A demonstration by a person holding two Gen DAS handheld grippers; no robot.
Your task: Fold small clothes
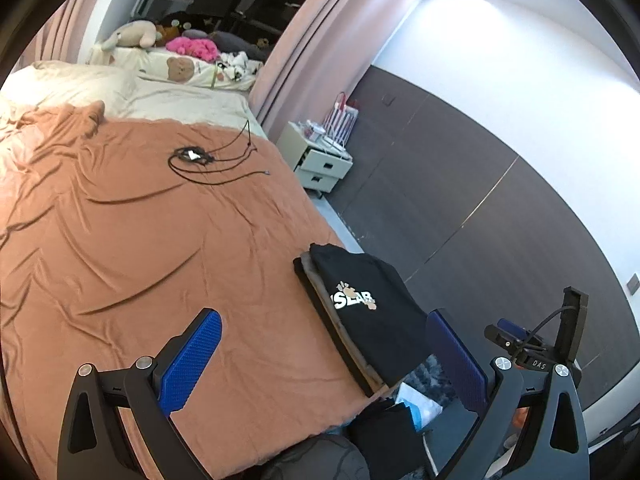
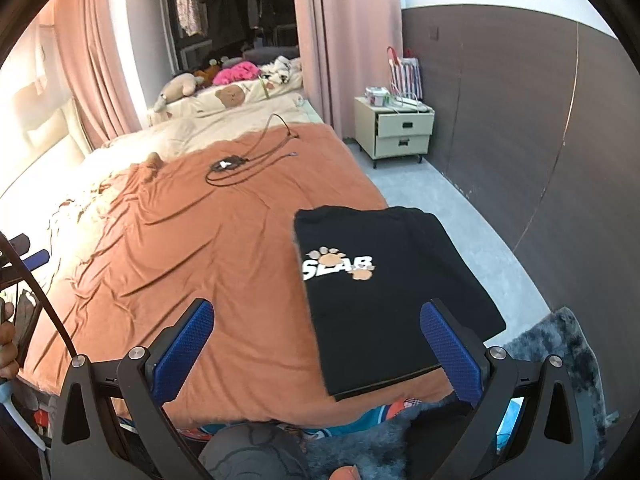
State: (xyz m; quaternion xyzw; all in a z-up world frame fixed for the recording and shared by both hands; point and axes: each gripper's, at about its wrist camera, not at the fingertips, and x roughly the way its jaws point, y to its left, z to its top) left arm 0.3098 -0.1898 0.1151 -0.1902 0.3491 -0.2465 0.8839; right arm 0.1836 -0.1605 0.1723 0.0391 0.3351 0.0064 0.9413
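A black T-shirt with a white and tan paw-print logo (image 2: 384, 292) (image 1: 368, 308) lies folded into a neat rectangle on top of a stack of folded clothes at the near right corner of the bed. My right gripper (image 2: 320, 344) hangs above the bed's near edge, jaws wide and empty, the shirt's near edge lying below its right blue pad (image 2: 450, 352). My left gripper (image 1: 328, 356) is also open and empty, over the orange sheet (image 1: 160, 248) left of the stack. The right gripper's body (image 1: 536, 344) shows at the right of the left wrist view.
A black cable coil with a small device (image 1: 196, 156) (image 2: 228, 166) lies mid-bed. Pillows and plush toys (image 1: 176, 44) crowd the head end. A bedside cabinet (image 2: 400, 130) stands by the dark wall panel. A grey fluffy rug (image 2: 560, 344) and dark clothes (image 1: 384, 428) lie beside the bed.
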